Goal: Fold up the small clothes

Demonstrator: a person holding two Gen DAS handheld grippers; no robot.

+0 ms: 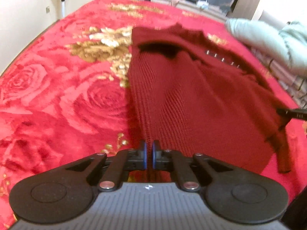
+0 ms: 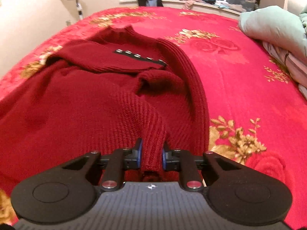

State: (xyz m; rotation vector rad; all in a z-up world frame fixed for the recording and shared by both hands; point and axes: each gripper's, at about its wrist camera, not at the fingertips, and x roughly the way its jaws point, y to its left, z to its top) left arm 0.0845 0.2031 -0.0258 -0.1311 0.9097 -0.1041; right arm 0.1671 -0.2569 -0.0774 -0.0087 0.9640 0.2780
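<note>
Left wrist view: the left gripper is closed down to a thin slit, pinching the near left edge of a dark red knitted sweater that lies spread on a red bedspread patterned with roses. The other gripper's tip shows at the sweater's right edge. Right wrist view: the right gripper is nearly closed, its blue pads pressing a bunched fold of the sweater. A pale green quilt lies at the far right.
</note>
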